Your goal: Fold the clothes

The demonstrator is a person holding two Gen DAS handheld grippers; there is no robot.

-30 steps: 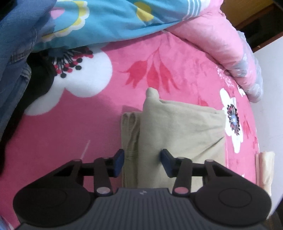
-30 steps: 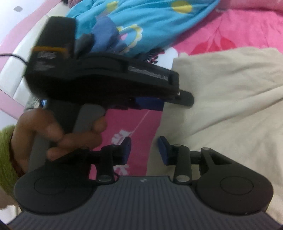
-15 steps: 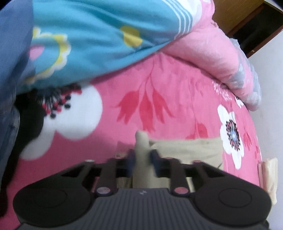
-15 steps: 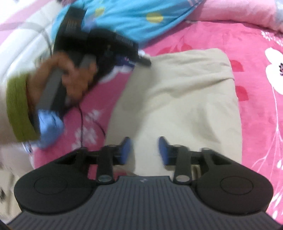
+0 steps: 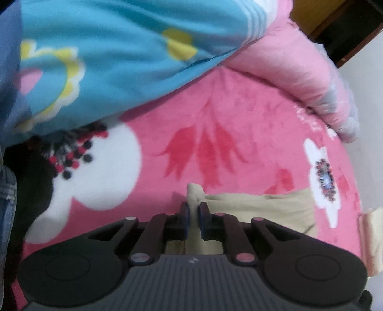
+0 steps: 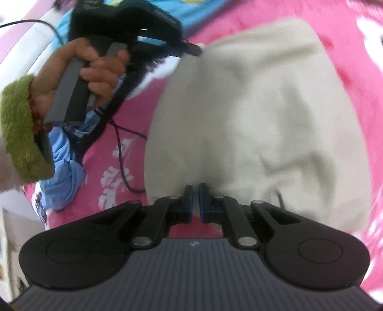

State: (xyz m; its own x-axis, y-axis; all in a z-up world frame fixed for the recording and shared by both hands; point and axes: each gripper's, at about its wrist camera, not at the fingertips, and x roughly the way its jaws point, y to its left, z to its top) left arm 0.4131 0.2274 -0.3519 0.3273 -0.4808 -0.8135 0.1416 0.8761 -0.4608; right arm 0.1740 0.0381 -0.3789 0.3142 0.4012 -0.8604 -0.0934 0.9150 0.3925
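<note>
Pinching beige garment (image 5: 258,208): left gripper (image 5: 193,213); right gripper (image 6: 194,203) grip unclear, blurred.

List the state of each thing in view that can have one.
Left tongs: shut on a corner of the beige garment.
Right tongs: shut on the garment's near edge.
Beige garment: folded, lying on the pink blanket.
Blue quilt: bunched up.

A pink fleece blanket (image 5: 239,124) printed with big white flowers and red leaves covers the bed, with a turquoise flowered quilt (image 5: 119,52) heaped at the far side beside a rolled pink comforter (image 5: 299,67) (its end greyish). Beyond stand a white wall (image 5: 366,79) and brown wooden furniture (image 5: 318,14)
</note>
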